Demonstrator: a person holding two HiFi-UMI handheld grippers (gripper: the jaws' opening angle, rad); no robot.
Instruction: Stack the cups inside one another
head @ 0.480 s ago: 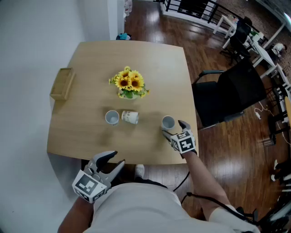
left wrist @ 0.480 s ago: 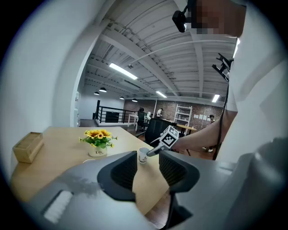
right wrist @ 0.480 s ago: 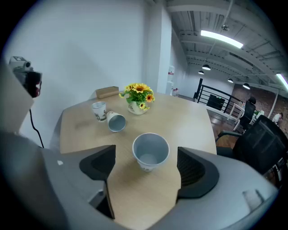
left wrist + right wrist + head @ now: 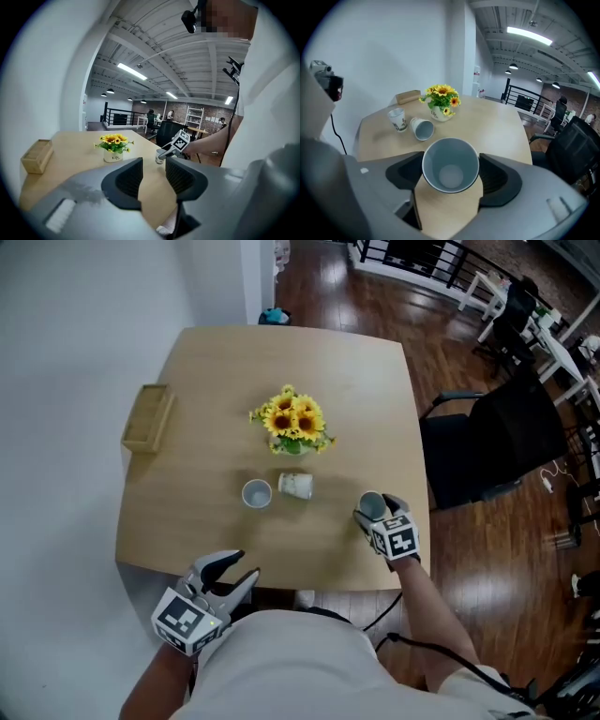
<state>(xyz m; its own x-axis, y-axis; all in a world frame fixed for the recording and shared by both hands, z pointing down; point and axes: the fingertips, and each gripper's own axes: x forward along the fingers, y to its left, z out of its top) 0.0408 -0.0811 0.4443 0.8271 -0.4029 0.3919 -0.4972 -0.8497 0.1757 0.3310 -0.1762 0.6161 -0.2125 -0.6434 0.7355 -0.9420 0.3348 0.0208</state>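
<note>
Three white paper cups are on the light wooden table point(image 4: 206, 531). One stands upright point(image 4: 256, 493) left of centre, and another lies on its side point(image 4: 295, 486) right beside it. The third cup point(image 4: 372, 505) stands upright near the table's right edge, and my right gripper point(image 4: 373, 512) is shut on it, one pad on each side of its rim. In the right gripper view this cup point(image 4: 450, 164) fills the gap between the jaws, its mouth open to the camera. My left gripper point(image 4: 234, 570) hovers open and holding nothing off the table's near edge.
A small pot of sunflowers point(image 4: 293, 426) stands mid-table behind the cups. A wooden box point(image 4: 148, 418) sits at the left edge. A black chair point(image 4: 497, 451) stands on the wood floor right of the table.
My right gripper has moved in around the right-hand cup; its jaws now flank the rim. The cup has kept its place. The left gripper has stayed still; the head camera has shifted.
</note>
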